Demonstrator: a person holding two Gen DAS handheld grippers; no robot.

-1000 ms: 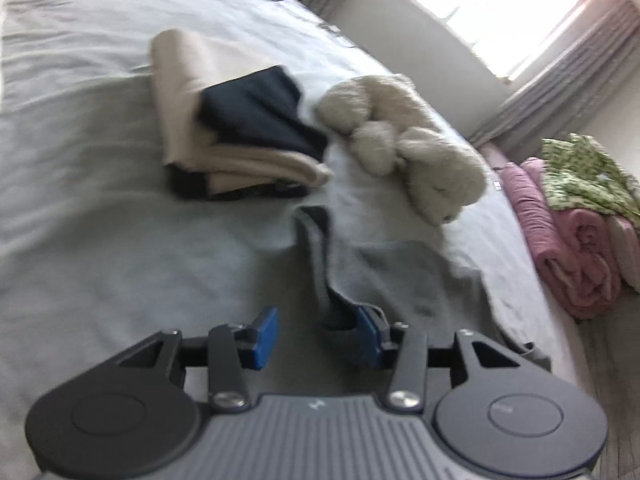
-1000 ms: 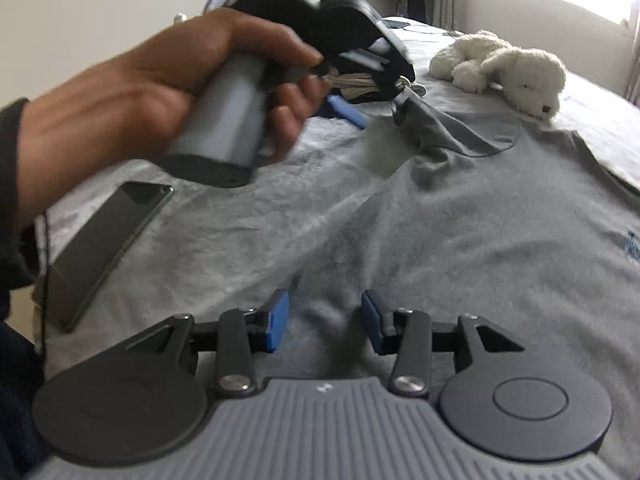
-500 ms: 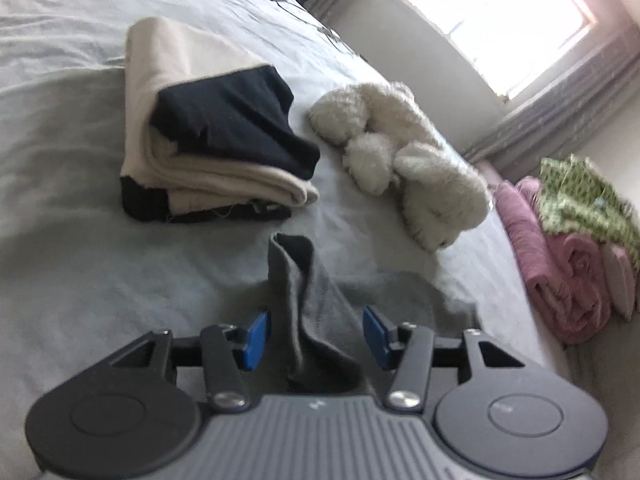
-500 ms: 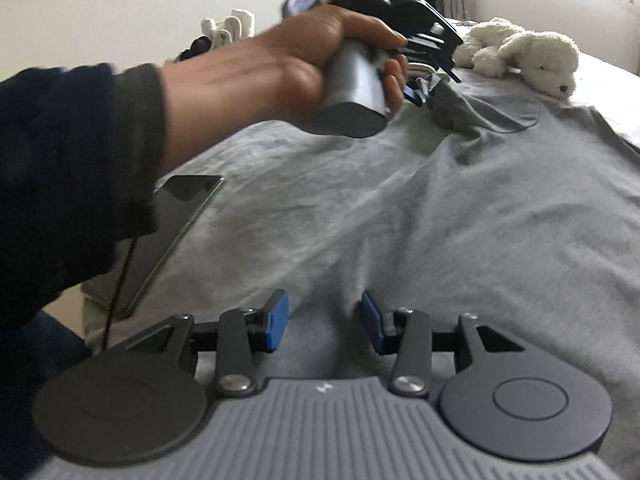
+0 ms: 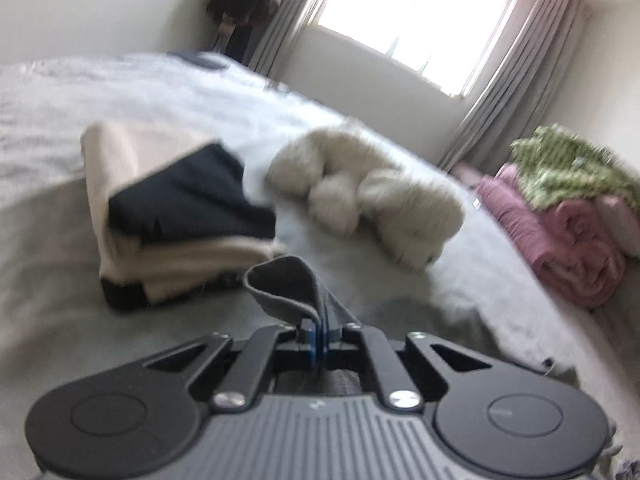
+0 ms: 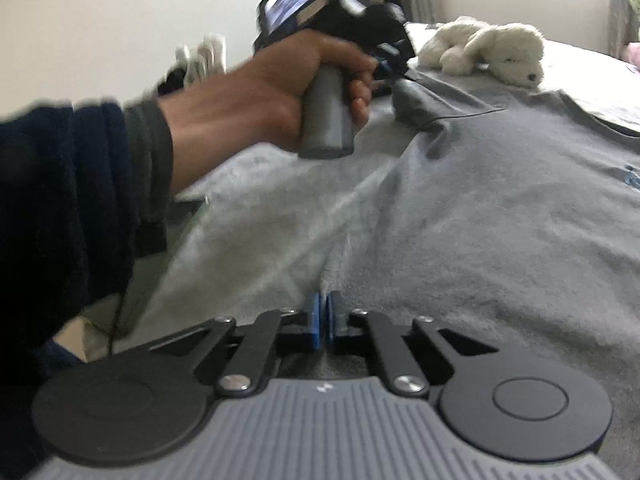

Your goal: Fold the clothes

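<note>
My left tongs pinch the shirt's sleeve; my right tongs pinch its near hem. The shirt stretches away from me, right tongs nearer.

Grey T-shirt with a small blue chest mark on a pale grey bedsheet; a cream plush dog; folded beige-and-black clothes — pink blankets under green-patterned fabric.
</note>
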